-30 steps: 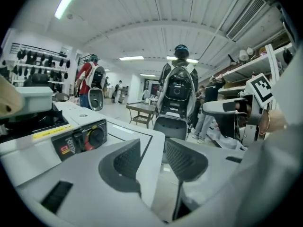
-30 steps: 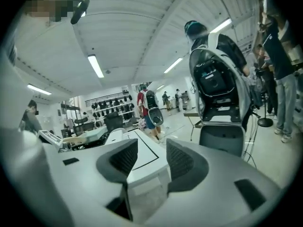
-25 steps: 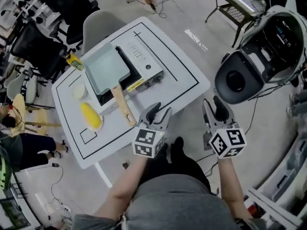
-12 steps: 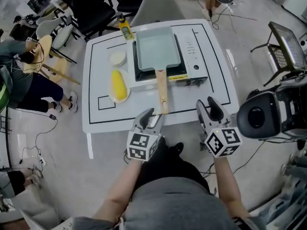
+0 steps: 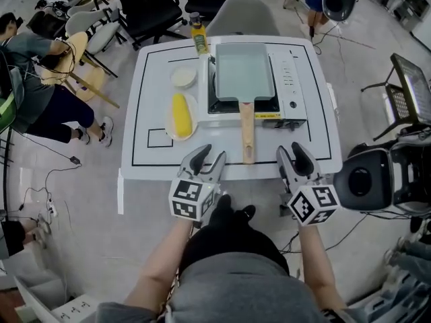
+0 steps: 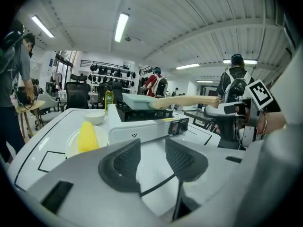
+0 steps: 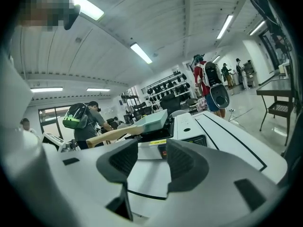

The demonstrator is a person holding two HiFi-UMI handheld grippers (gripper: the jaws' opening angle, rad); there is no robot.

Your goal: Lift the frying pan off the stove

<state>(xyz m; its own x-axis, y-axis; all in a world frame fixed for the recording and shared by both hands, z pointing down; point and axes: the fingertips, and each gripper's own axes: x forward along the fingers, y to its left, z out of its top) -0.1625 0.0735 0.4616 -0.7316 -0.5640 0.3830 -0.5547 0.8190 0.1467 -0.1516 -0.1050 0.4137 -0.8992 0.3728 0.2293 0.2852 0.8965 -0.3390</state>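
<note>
Head view looks steeply down; 2 gripper views share the stove (image 5: 291,89).

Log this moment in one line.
pale green rectangular frying pan on white tabletop stove | left tool open, empty | right tool open, empty

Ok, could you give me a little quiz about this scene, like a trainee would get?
1. True or false: the frying pan sits on the stove.
2. What lies on the plate beside the stove? A) a corn cob B) a spoon C) an apple
3. Fill in: the left tongs and right tongs have their jaws ___, with nothing between them.
Key: 1 true; 2 A; 3 open.
</note>
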